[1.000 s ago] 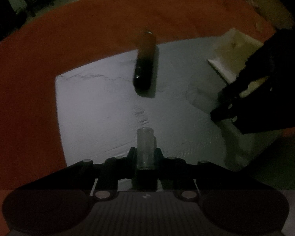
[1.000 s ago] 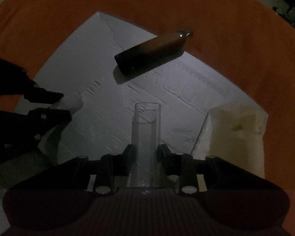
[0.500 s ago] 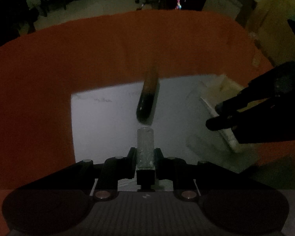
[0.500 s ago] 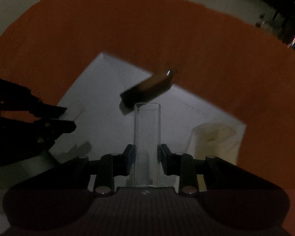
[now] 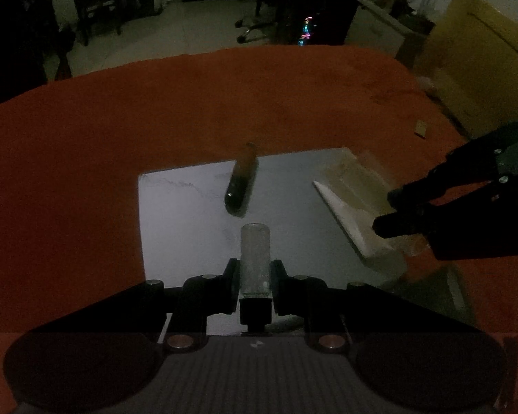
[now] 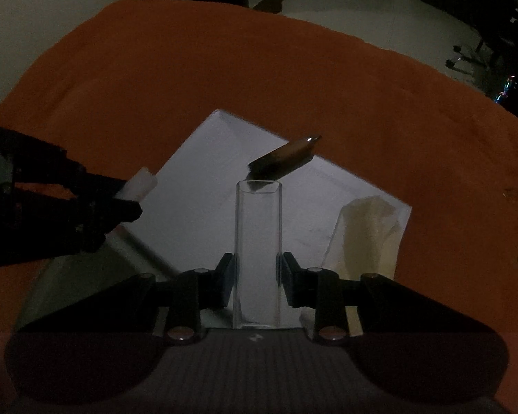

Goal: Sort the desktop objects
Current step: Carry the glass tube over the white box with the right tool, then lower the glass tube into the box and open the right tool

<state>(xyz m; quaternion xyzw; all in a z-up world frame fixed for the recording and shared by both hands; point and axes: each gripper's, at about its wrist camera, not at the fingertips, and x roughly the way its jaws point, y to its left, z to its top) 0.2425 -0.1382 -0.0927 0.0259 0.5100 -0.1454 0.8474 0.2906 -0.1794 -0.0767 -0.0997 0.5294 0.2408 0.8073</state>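
My left gripper (image 5: 255,269) is shut on a short frosted white cylinder (image 5: 255,258), held above a white sheet (image 5: 183,220); this gripper also shows in the right wrist view (image 6: 131,196) with the white piece (image 6: 142,183) at its tip. My right gripper (image 6: 258,269) is shut on a clear tube (image 6: 258,241); it shows at the right in the left wrist view (image 5: 393,210). A dark brown cylinder (image 5: 241,181) lies on the sheet's far edge (image 6: 283,158). A pale open box (image 5: 355,200) sits on the sheet's right side (image 6: 366,234).
An orange cloth (image 5: 121,120) covers the round table (image 6: 397,103). A small tan block (image 5: 421,128) lies on the cloth at the far right. A cardboard box (image 5: 480,51) and chairs stand beyond the table.
Both grippers have risen and pulled back from the sheet with their objects; the sheet, brown cylinder and pale box look smaller and farther away.
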